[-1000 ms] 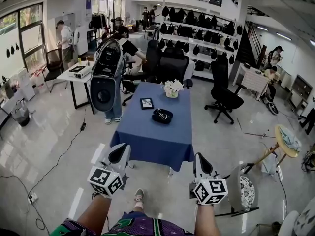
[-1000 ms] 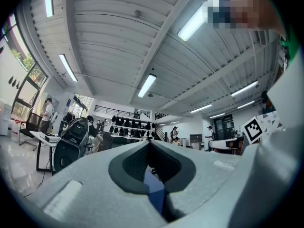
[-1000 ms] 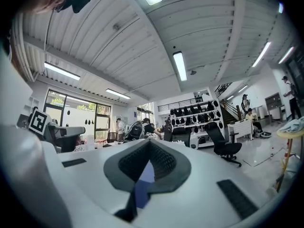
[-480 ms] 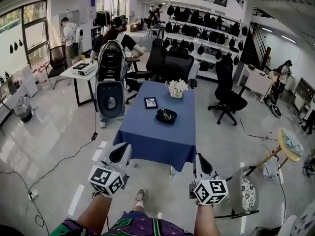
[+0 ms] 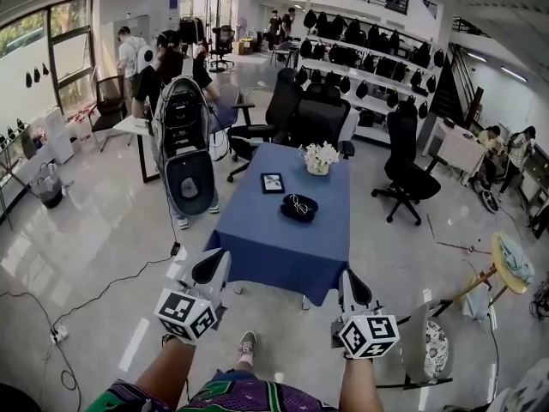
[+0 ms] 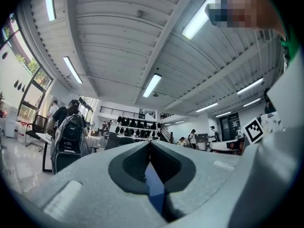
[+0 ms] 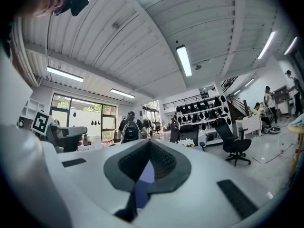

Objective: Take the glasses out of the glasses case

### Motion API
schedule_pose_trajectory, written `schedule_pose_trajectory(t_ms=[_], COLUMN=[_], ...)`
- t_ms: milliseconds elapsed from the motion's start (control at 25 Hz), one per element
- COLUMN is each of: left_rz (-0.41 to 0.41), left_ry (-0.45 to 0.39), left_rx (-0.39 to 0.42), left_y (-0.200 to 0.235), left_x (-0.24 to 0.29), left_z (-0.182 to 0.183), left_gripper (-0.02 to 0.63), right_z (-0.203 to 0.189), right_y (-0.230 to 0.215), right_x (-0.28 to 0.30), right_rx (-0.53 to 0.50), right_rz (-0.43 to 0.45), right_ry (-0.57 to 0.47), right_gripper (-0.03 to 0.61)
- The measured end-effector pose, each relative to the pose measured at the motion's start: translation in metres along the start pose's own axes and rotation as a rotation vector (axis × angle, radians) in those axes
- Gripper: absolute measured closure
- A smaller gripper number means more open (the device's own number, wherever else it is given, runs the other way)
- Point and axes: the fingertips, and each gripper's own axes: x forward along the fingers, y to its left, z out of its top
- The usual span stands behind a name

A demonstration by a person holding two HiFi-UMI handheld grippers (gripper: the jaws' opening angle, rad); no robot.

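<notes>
A dark glasses case (image 5: 299, 208) lies open on the blue-clothed table (image 5: 274, 247), several steps ahead of me. A pair of glasses (image 5: 298, 202) rests inside it. My left gripper (image 5: 210, 267) and right gripper (image 5: 353, 283) are held low near my body, well short of the table's near edge. Both are shut with nothing between the jaws. In the left gripper view the left gripper (image 6: 150, 144) has its pads pressed together at the tip, with a strip of blue cloth showing behind them. In the right gripper view the right gripper (image 7: 149, 143) looks the same.
A small picture frame (image 5: 273, 183) and a pot of white flowers (image 5: 321, 157) share the table. A tall black and white machine (image 5: 184, 144) stands left of it, office chairs (image 5: 403, 174) behind and right. A cable (image 5: 94, 290) crosses the floor at left. People stand far left.
The table and case have drifted right and slightly nearer in the head view as I move. Both grippers keep the same pose, still shut.
</notes>
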Motion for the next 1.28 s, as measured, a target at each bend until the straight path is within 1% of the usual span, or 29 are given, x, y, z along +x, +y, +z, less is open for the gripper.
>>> schedule_pose_trajectory(t_ms=[200, 720, 1080, 1280], left_rz=[0.009, 0.036, 0.038, 0.037], left_ry=[0.004, -0.009, -0.005, -0.001], left_rx=[-0.004, -0.012, -0.015, -0.018], left_y=[0.009, 0.037, 0.069, 0.094], left_x=[0.011, 0.067, 0.113, 0.144], left_z=[0.000, -0.001, -0.003, -0.005], left_gripper=[0.597, 0.597, 0.597, 0.597], right_z=[0.001, 0.007, 0.008, 0.010], right_y=[-0.005, -0.030, -0.042, -0.051], right_x=[0.017, 0.084, 0.142, 0.180], right_rx=[0.000, -0.012, -0.014, -0.018], right_rz=[0.007, 0.049, 0.062, 0.058], right_ry=[0.009, 0.022, 0.031, 0.037], right_gripper=[0.577, 0.577, 0.577, 0.577])
